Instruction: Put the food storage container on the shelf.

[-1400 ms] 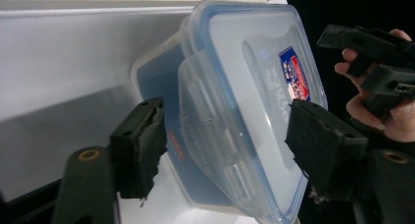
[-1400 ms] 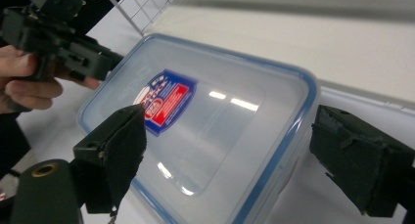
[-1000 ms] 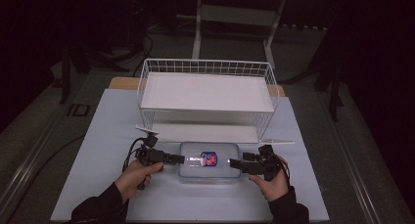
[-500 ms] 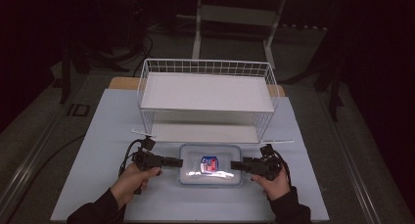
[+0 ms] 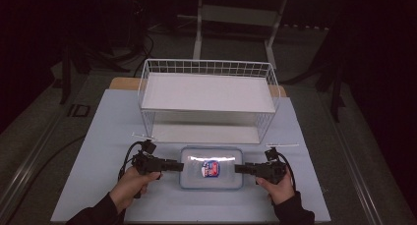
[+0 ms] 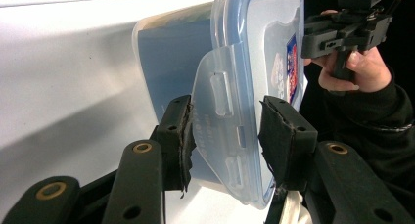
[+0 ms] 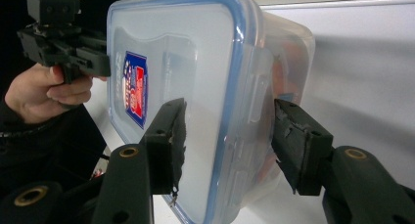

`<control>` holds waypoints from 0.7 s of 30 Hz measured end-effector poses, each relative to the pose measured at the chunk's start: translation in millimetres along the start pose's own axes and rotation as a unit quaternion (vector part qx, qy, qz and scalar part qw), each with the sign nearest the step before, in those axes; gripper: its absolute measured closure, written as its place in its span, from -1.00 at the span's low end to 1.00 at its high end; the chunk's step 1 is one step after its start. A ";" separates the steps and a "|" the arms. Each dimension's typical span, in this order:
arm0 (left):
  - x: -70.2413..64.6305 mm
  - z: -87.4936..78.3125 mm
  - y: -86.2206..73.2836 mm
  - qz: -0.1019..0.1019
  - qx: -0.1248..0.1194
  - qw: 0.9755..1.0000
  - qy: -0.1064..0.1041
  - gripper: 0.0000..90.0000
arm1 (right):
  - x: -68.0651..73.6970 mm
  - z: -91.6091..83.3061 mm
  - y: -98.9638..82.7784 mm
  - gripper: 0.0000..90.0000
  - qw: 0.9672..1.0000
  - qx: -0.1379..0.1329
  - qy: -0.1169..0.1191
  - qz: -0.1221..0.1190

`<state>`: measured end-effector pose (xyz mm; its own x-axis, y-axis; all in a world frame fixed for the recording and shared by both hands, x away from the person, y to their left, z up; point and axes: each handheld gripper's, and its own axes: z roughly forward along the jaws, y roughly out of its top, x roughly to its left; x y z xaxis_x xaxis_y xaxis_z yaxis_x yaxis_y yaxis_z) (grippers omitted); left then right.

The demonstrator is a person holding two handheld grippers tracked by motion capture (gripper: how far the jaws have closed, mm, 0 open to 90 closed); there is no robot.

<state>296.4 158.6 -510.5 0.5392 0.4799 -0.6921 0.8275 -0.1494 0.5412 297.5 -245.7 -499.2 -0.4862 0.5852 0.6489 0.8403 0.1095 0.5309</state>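
A clear plastic container (image 5: 211, 167) with a blue-rimmed lid and a red and blue label lies flat on the table in front of the wire rack. My left gripper (image 5: 178, 165) is at its left end. In the left gripper view the pads (image 6: 178, 136) press on the latch flap (image 6: 220, 111) and the lid rim of the container (image 6: 264, 48). My right gripper (image 5: 240, 168) is at the right end. Its jaws have just been closing, and they straddle the end of the container (image 7: 186, 53) with a gap at the pad (image 7: 169, 136) over the lid.
A white wire rack (image 5: 209, 90) with two shelves stands just behind the container. The pale blue table top (image 5: 98, 136) has bare room on both sides. Dark floor, cables and stands surround the table.
The right gripper's jaws have narrowed around the container's right end. Both hands and the container have stayed almost where they were.
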 end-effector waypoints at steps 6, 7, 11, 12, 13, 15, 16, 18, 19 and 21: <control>-3.2 -0.3 -1.8 0.001 -0.004 1.000 0.005 0.27 | -1.0 -1.8 -2.1 0.10 1.000 -0.005 0.008 0.012; -3.9 -0.4 -2.2 0.001 -0.005 1.000 0.007 0.27 | -0.2 -1.9 -2.5 0.10 1.000 -0.006 0.006 0.011; -7.7 -0.5 -3.5 -0.002 -0.012 1.000 0.016 0.27 | 2.5 -2.4 -3.9 0.10 1.000 -0.009 0.001 0.013; -9.2 -0.9 -3.4 0.002 -0.014 1.000 0.020 0.27 | 4.0 -2.8 -4.0 0.10 1.000 -0.009 -0.003 0.009; -9.9 -1.1 -2.9 0.004 -0.014 1.000 0.022 0.26 | 5.0 -3.0 -3.9 0.10 1.000 -0.009 -0.004 0.007; -11.2 -2.0 -2.0 0.004 -0.021 0.999 0.025 0.26 | 6.6 -2.9 -2.8 0.10 1.000 -0.012 -0.008 -0.001; -11.8 -2.7 -1.2 0.005 -0.022 0.999 0.026 0.26 | 6.9 -3.2 -2.0 0.10 1.000 -0.013 -0.008 0.001; -13.1 -4.3 1.1 0.006 -0.026 0.999 0.029 0.26 | 8.1 -3.6 1.1 0.10 1.000 -0.015 -0.009 -0.005; -13.8 -4.9 2.8 0.008 -0.030 0.999 0.031 0.26 | 8.9 -4.0 3.3 0.10 1.000 -0.018 -0.011 -0.010; -14.8 -7.2 6.7 0.011 -0.041 0.999 0.033 0.26 | 11.6 -5.1 8.3 0.10 0.999 -0.022 -0.013 -0.020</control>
<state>292.8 156.7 -493.2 0.5431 0.5341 -0.6479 0.7989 -0.0912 0.5945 297.5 -242.1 -484.5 -0.5131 0.6015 0.6123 0.8081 0.0980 0.5809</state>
